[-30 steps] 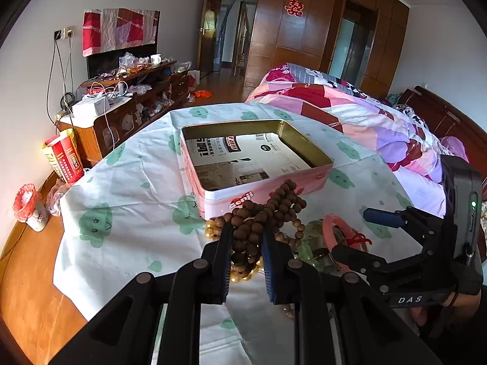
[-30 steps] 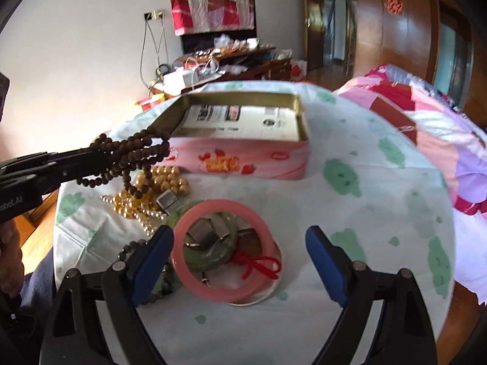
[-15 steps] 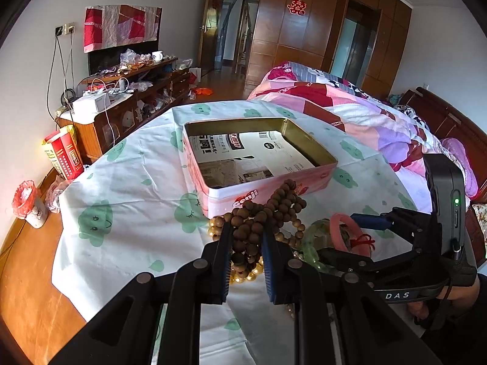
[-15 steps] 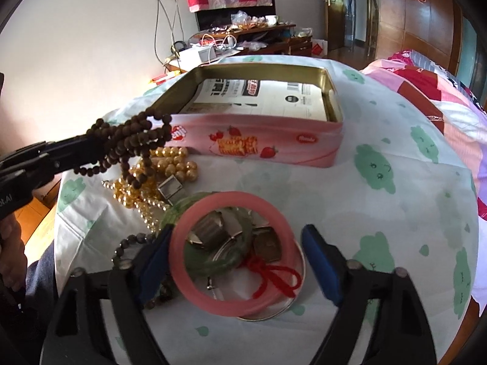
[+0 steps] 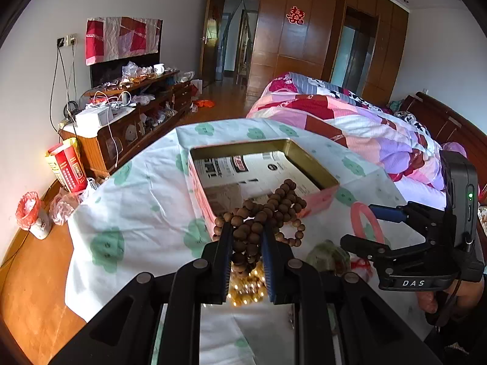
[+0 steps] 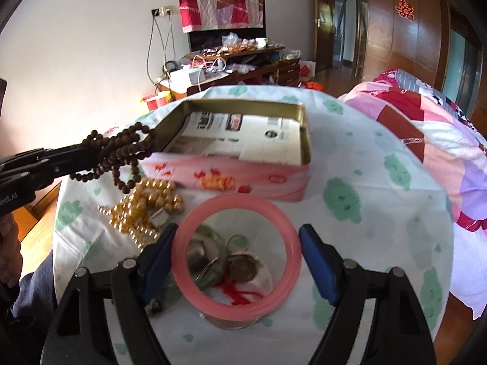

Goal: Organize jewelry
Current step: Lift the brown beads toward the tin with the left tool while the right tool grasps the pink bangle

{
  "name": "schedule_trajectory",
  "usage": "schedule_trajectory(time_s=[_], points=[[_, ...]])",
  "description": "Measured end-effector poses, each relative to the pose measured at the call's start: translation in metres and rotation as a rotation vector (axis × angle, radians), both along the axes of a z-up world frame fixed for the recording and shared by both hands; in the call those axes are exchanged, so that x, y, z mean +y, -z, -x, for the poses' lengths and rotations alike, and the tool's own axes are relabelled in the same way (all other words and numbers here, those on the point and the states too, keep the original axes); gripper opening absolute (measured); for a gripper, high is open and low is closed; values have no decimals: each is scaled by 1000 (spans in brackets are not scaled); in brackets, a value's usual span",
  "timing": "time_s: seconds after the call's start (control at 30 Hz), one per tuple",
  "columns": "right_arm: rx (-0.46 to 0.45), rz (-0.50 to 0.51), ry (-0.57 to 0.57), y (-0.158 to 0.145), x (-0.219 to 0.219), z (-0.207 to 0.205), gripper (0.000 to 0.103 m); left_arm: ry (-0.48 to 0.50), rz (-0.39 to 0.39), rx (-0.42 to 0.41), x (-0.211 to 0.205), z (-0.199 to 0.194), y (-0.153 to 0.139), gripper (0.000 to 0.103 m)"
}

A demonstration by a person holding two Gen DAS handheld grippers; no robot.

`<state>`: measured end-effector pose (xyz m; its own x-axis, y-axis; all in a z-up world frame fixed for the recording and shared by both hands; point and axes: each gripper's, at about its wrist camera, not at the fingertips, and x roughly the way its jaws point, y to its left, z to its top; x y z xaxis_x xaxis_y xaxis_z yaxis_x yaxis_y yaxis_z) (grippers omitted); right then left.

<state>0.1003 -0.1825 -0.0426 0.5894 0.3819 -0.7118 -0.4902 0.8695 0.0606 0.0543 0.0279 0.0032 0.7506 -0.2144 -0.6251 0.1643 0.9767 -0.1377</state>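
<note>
Left claw (image 5: 246, 243) grips dark wooden bead strand (image 5: 268, 210) just short of open pink tin (image 5: 319, 203): lift clear over rim. Right claw (image 6: 237, 252), jaws spread, straddles pink bangle (image 6: 236, 252): close gently.

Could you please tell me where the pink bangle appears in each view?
Left wrist view: the bangle sits right of centre, edge-on, beside the right tool.
Right wrist view: the bangle is low at centre, between the blue pads.
Shared landmark: the pink tin, just beyond it.

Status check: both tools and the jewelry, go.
Left tool shut on brown bead strand, near tin. Right tool around pink bangle, left pad touching. Gold beads loose on cloth.
</note>
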Motion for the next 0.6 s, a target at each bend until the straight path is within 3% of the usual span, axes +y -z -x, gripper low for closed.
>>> schedule_trajectory(time_s=[0.6], points=[[-76,49,15,-26,4,-50,82,-3,-43,-34,-8,-51,-10,18]])
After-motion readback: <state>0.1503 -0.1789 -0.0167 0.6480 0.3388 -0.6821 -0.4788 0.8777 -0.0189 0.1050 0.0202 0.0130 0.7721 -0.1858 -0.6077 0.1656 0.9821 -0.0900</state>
